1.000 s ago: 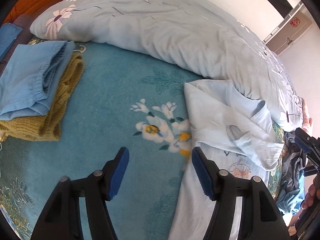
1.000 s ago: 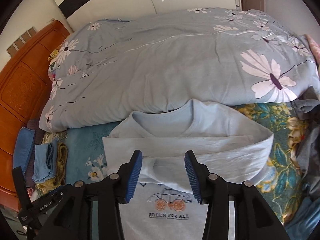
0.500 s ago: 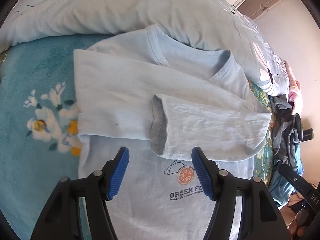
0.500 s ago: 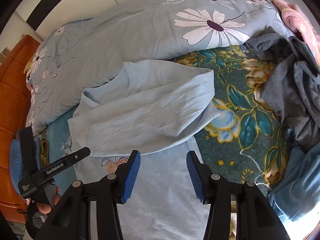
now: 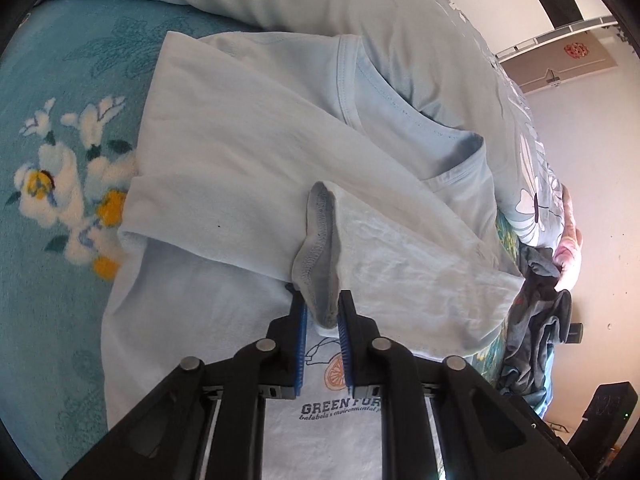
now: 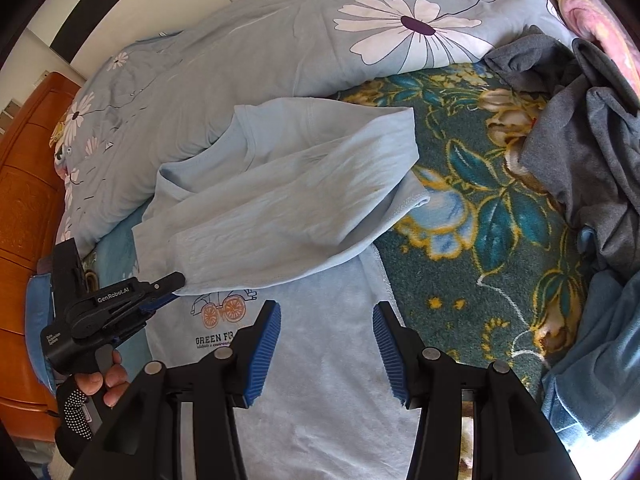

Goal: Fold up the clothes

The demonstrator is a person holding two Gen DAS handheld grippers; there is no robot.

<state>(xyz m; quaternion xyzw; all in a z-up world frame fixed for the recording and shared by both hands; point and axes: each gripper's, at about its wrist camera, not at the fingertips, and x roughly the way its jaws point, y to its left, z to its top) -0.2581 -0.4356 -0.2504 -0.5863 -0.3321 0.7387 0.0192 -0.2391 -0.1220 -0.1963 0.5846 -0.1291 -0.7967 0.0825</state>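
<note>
Pale blue long-sleeved cotton shirt (image 5: 224,184) with orange car print, laid flat on teal floral bed blanket (image 5: 52,92), both sleeves folded across chest. Left tool (image 5: 322,312) closing, blue pads pinched on grey-edged cuff of upper sleeve (image 5: 318,256), just above print. Right tool (image 6: 326,344) held apart over shirt's lower body near its right edge, nothing between pads. Light blue daisy-print duvet (image 6: 360,28) bunched behind collar. Heap of grey garments (image 6: 580,128) to right, well apart from shirt.
</note>
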